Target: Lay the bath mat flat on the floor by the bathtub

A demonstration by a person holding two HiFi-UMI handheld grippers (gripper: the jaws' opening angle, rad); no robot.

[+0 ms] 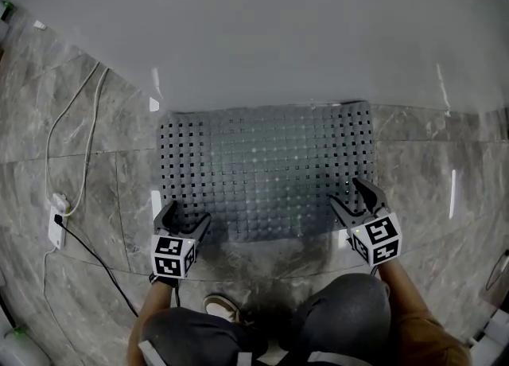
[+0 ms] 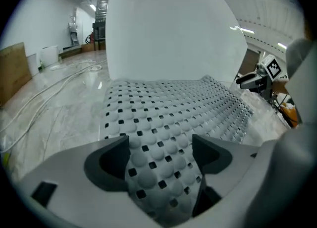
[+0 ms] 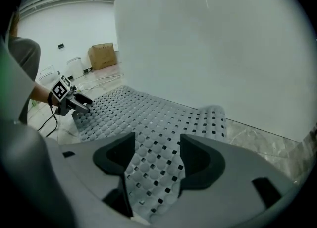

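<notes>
Two handheld grippers sit at the near corners of a grey perforated bath mat, which lies spread on the marble floor, its far edge against the white bathtub. The left gripper and right gripper are both released, with jaws spread wide. Mat shows in each gap, unpinched. The mat's far right corner curls up slightly.
</notes>
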